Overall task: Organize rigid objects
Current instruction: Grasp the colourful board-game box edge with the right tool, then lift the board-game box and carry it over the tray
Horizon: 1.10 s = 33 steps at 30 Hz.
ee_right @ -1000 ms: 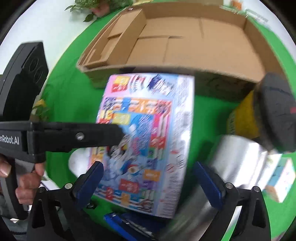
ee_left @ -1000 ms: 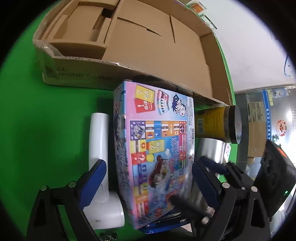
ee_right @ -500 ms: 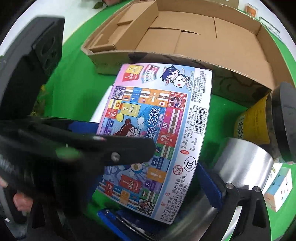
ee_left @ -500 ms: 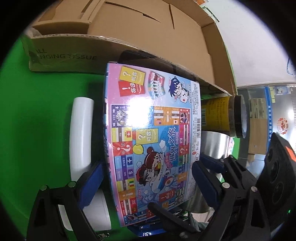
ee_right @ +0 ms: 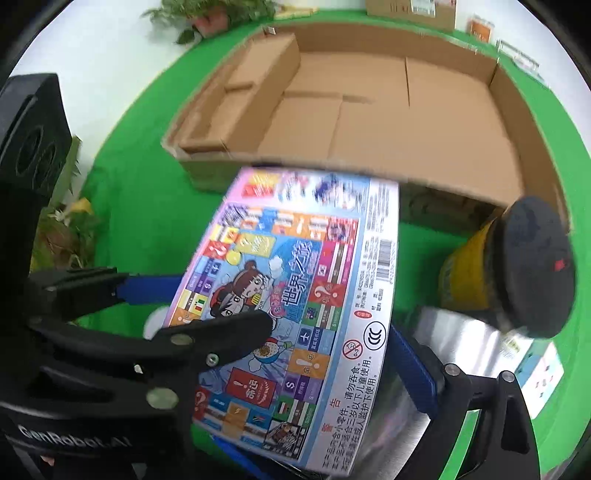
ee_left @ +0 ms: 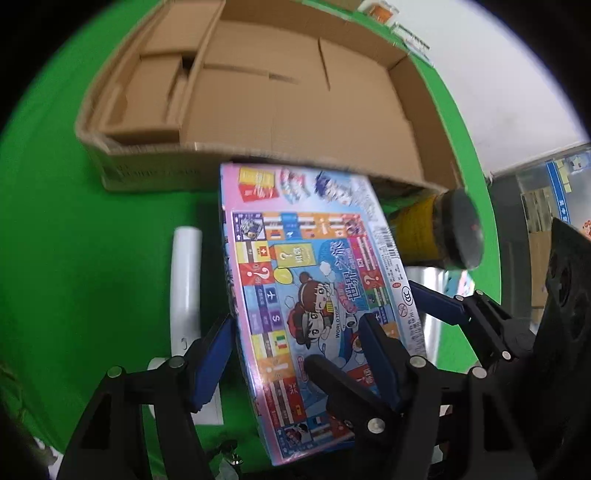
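A flat, colourful board-game box [ee_left: 314, 280] [ee_right: 295, 288] hangs tilted above the green table, its far end at the near wall of the open cardboard carton [ee_left: 258, 92] [ee_right: 369, 110]. My left gripper [ee_left: 295, 332] is closing on the box. Its left pad presses the box's left edge and its right pad lies over the printed face. My right gripper [ee_right: 291, 354] is also closing, with the box between its jaws. Its right pad [ee_right: 410, 373] is against the box's right edge. Its left pad is hidden behind the left gripper's fingers [ee_right: 221, 339].
A white pipe elbow [ee_left: 186, 280] lies left of the box. To the right are a yellow jar with a black lid [ee_right: 476, 273] on its side and a shiny steel cylinder [ee_right: 461, 343]. A small pastel box [ee_right: 539, 373] is at the far right and potted plants [ee_right: 207, 14] at the back.
The game box has come up off the table and tilted, its far end now at the carton's wall. Both grippers rose. The left jaws narrowed, so the right pad now sits over the face.
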Motion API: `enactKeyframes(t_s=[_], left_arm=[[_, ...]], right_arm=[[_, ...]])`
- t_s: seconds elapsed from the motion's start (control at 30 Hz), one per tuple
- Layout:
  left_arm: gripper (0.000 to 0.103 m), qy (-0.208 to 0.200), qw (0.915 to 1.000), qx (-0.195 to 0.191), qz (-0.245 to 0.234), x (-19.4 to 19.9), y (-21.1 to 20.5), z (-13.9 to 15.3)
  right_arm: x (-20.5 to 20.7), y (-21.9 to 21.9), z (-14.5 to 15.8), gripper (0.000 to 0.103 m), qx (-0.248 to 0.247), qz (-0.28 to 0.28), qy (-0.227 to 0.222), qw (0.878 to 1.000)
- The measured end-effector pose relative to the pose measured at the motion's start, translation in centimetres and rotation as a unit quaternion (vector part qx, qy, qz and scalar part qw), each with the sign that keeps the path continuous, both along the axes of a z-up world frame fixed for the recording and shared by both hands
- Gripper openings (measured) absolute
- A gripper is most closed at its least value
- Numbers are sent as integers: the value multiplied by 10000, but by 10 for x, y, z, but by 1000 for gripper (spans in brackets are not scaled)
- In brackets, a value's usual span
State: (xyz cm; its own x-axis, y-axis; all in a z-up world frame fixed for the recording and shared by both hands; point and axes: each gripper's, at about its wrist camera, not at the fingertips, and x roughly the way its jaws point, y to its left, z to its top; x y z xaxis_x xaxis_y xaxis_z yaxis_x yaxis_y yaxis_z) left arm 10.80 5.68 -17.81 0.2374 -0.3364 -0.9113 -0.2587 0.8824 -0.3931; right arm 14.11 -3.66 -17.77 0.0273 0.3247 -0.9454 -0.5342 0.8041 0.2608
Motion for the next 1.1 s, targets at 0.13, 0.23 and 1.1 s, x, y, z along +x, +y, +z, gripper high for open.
enactKeyframes(t_s=[0.13, 0.23, 1.1], left_arm=[[65, -336, 9988, 345, -13, -5, -4, 40], [64, -683, 9946, 767, -116, -7, -12, 75], [64, -2106, 9664, 1454, 237, 28, -69, 180]], right_arm=[[2, -5, 37, 95, 215, -47, -304, 9993], [-1, -11, 70, 94, 292, -1, -678, 9973], [31, -75, 213, 94, 1070, -519, -2102, 9704]])
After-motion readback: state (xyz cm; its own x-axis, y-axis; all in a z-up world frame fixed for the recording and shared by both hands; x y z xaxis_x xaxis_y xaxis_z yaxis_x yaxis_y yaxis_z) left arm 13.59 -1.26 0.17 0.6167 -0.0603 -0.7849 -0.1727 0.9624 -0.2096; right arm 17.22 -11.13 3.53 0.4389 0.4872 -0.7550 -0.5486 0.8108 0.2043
